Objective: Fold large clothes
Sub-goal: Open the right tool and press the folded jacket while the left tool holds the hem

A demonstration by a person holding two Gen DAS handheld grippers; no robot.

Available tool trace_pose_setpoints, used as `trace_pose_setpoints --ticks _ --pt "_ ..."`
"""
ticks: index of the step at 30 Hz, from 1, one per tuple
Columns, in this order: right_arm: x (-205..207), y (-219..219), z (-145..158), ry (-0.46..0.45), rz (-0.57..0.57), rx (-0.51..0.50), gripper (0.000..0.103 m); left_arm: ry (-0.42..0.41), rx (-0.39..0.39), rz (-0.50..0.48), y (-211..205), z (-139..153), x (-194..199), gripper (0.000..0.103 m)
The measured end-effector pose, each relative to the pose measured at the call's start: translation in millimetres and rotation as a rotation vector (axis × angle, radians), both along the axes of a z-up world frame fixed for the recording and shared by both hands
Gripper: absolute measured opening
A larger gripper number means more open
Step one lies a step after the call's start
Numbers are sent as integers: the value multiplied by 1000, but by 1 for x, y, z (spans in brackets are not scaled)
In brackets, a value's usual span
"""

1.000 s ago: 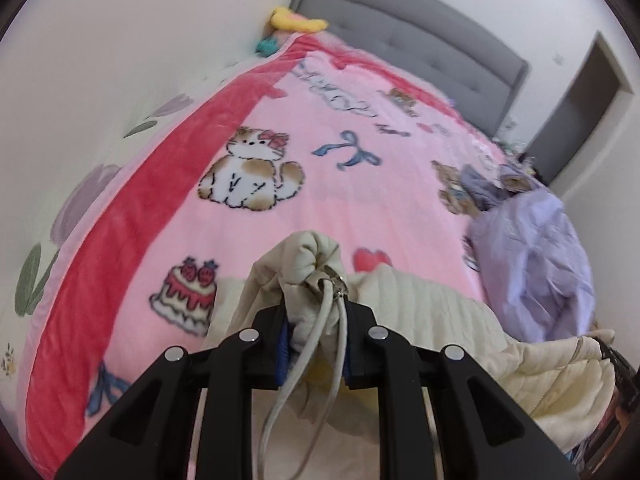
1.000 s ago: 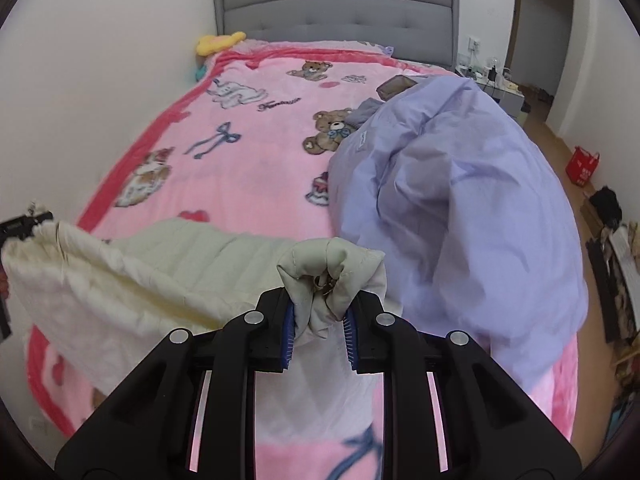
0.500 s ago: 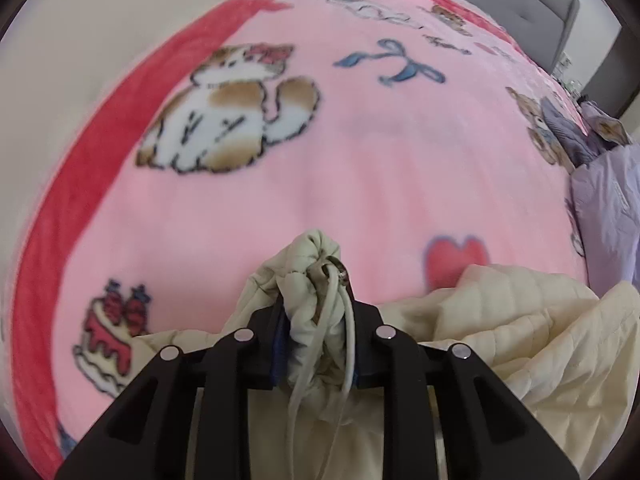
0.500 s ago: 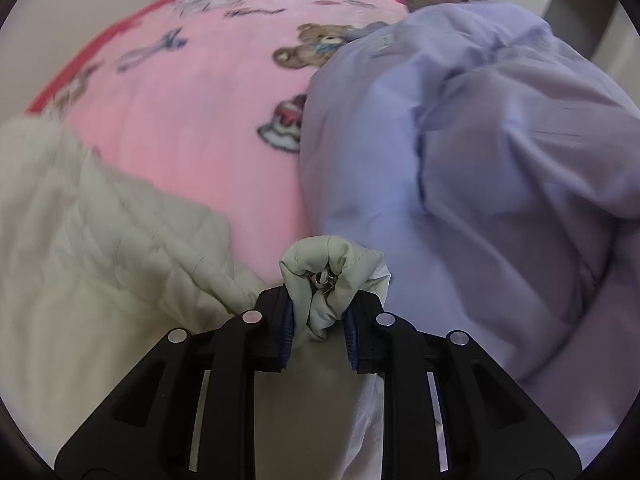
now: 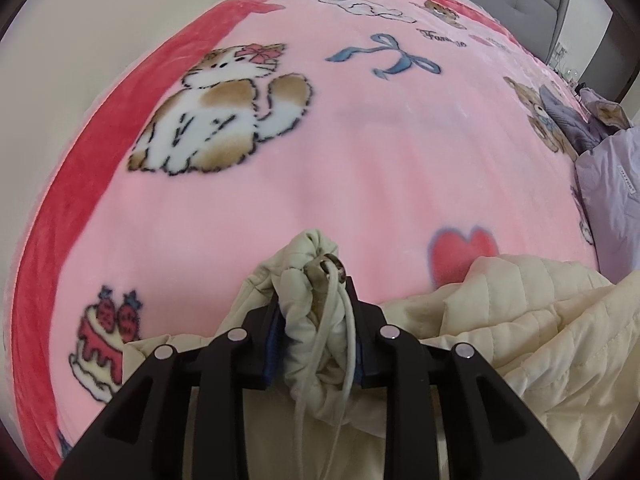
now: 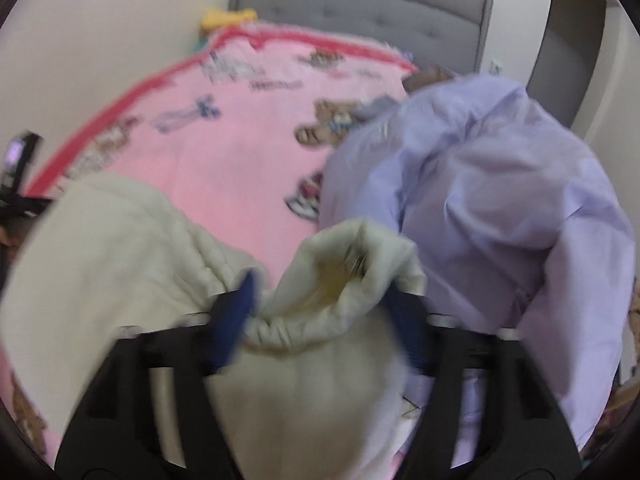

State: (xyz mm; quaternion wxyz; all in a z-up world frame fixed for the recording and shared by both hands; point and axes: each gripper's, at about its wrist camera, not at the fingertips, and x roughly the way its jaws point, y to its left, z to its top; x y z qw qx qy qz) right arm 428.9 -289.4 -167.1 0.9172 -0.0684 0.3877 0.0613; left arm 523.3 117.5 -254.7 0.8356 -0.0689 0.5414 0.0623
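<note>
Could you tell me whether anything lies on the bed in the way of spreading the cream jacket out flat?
Yes. A lilac garment is heaped on the pink blanket right beside the cream jacket, on its right in the right wrist view. The blanket ahead of the left tool looks bare.

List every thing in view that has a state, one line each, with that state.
Left gripper: shut on a bunched corner of the cream jacket, jaws just easing.
Right gripper: open, jaws just sprung wide, jacket corner loose between them.
Cream jacket: rumpled on the pink blanket.
Lilac garment: crumpled heap.
</note>
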Motion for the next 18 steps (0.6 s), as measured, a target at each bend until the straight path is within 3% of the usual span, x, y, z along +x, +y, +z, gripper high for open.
trace_pose_setpoints --ticks 1,6,9,13,16,18 --pt "-4 1 5 -32 5 -10 95 -3 -7 0 1 0 -1 28" --pt "-27 25 30 -154 202 -9 95 -10 -18 1 2 1 -2 29" --pt "-38 77 39 -206 472 -27 95 -20 -14 -1 1 2 -4 29" --pt "-35 142 20 -116 739 -104 95 -33 -32 -4 3 5 -8 31" --pt "-21 170 -15 18 786 -196 95 -35 -41 -15 4 6 -10 33" --pt "-9 170 -35 100 801 -147 95 -33 -43 -24 5 7 -11 35"
